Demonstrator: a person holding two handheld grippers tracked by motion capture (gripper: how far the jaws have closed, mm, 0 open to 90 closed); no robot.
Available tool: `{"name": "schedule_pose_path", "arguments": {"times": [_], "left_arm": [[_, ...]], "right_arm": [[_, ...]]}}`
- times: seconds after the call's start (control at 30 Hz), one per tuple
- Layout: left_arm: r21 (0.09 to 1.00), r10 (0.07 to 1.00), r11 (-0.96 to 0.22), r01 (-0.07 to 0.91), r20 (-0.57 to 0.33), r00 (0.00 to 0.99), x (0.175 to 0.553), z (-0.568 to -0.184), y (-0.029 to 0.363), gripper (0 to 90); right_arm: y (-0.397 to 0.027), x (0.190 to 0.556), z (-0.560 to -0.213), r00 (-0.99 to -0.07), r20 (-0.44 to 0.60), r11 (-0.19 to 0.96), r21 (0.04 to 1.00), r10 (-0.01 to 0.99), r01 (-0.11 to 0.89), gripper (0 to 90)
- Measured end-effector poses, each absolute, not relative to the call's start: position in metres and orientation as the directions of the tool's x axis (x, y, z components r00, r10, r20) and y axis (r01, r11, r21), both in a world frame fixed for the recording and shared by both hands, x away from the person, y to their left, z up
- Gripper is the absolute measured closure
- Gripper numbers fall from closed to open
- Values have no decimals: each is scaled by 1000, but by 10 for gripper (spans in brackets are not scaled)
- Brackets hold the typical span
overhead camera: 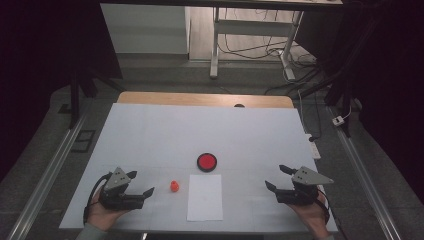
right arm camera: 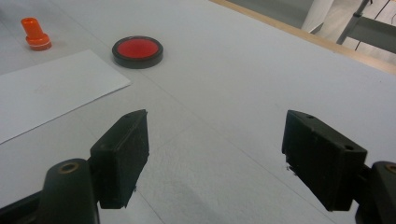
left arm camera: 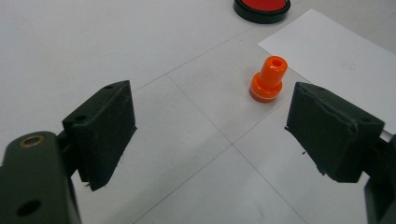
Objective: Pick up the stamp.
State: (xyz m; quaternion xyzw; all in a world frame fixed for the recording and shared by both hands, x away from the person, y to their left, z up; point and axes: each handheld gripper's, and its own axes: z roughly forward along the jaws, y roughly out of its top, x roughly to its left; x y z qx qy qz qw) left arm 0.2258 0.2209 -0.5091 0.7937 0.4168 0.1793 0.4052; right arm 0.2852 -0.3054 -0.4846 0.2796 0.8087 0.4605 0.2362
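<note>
White-covered surface [overhead camera: 150,130] in dim room, desk frame [overhead camera: 250,45] behind. L gripper [overhead camera: 139,184] & R gripper [overhead camera: 276,177]: jaws open, empty. Orange stamp [overhead camera: 174,186] upright betw. L gripper & paper sheet [overhead camera: 205,197]; red ink pad [overhead camera: 206,162] near.

Right hand-held gripper [right arm camera: 215,158] gapes over bare table [right arm camera: 261,70]; orange stamp [right arm camera: 35,33] far off

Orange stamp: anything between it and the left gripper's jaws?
Nothing visible. The orange stamp stands upright on bare table just ahead of the open left gripper, slightly toward its right jaw. The white paper and red ink pad lie beyond it, not in the path.
</note>
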Motion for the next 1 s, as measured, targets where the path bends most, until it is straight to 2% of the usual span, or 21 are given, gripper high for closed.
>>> {"name": "schedule_pose_path", "arguments": {"times": [0.4, 1.0], "left_arm": [[797, 808, -310, 518, -67, 586, 229, -510, 222, 157], [797, 804, -326, 509, -50, 592, 227, -511, 224, 165]], "right_arm": [[-313, 285, -489, -735, -96, 393, 887, 672, 243, 242], [-312, 287, -497, -745, -103, 425, 869, 659, 256, 257]]}}
